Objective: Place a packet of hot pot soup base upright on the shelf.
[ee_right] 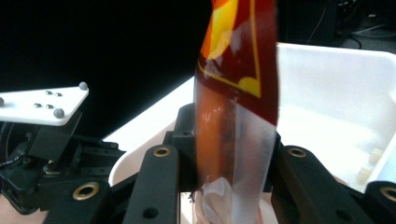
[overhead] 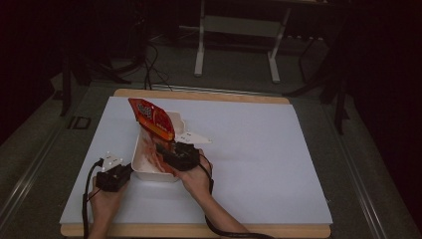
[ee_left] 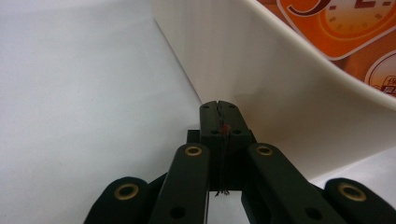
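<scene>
right gripper (overhead: pixel 166 148) clamped on red snack bag (overhead: pixel 152 118), upright over white tub (overhead: pixel 144 172). left gripper (ee_left: pixel 218 105) closed, seemingly empty, tips touching tub's outer wall.

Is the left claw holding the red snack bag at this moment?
No. In the left gripper view the left claw is closed on nothing beside the white tray, while the right claw grips the red snack bag.

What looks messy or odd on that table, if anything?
The white tray has reddish contents strewn inside. The right gripper holds the orange snack bag tilted above it, so this looks like deliberate emptying, not a spill on the table.
</scene>
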A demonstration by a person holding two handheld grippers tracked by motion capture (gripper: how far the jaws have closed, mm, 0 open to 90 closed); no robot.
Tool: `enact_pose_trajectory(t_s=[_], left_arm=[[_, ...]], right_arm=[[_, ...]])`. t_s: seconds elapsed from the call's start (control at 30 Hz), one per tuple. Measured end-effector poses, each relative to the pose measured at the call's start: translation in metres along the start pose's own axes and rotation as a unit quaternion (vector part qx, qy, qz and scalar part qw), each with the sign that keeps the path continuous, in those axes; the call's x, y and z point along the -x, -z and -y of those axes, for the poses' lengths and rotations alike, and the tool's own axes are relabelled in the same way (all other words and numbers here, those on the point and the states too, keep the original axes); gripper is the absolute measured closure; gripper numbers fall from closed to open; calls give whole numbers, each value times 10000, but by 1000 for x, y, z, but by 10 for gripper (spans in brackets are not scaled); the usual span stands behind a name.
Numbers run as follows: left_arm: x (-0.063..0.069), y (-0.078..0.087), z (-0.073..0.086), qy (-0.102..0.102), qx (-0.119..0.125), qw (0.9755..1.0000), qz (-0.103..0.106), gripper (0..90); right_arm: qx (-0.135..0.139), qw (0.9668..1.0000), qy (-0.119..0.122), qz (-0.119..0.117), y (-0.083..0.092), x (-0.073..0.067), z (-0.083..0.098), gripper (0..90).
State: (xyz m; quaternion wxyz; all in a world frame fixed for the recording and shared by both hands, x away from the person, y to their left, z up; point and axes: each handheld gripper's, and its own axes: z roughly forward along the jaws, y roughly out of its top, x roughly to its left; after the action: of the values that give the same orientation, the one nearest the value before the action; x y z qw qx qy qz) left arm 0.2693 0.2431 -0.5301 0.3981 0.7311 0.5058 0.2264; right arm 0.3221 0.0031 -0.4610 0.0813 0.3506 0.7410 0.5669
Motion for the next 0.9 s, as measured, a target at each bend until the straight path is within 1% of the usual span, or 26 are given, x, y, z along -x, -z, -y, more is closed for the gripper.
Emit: enact_pose_trajectory(t_s=[0.13,0.23,0.27,0.3,0.33,0.4,0.47,0.57,0.67,0.77,0.8,0.9], left_arm=[[0,0,0,-3,1,10000,-10,900],[0,0,0,6,5,10000,-11,900],[0,0,0,5,5,10000,-12,900],[1,0,0,4,5,10000,-14,900],[1,0,0,7,1,10000,-15,900],[1,0,0,14,-4,10000,-16,900],[1,0,0,9,-3,10000,-19,900],[1,-1,0,16,-5,10000,-14,900],[1,0,0,20,-14,10000,-26,900],[1,0,0,22,-7,10000,-24,900],[1,0,0,21,-3,10000,-24,900],[1,0,0,3,-23,10000,-31,900]], right_arm=[[76,9999,-126,-54,0,2,3,707],[167,9997,-192,-35,2,5,11,707],[213,9994,-285,-37,4,8,13,706],[229,9993,-275,61,5,9,15,707],[199,9996,-121,170,5,8,15,707],[111,9995,141,256,4,5,13,706],[148,9986,393,314,4,0,15,706],[278,9981,474,266,5,-3,21,706],[387,9974,508,320,6,-4,28,706],[460,9963,599,398,8,-3,35,707],[485,9962,589,419,8,-4,37,706],[534,9947,697,537,8,-7,42,706]])
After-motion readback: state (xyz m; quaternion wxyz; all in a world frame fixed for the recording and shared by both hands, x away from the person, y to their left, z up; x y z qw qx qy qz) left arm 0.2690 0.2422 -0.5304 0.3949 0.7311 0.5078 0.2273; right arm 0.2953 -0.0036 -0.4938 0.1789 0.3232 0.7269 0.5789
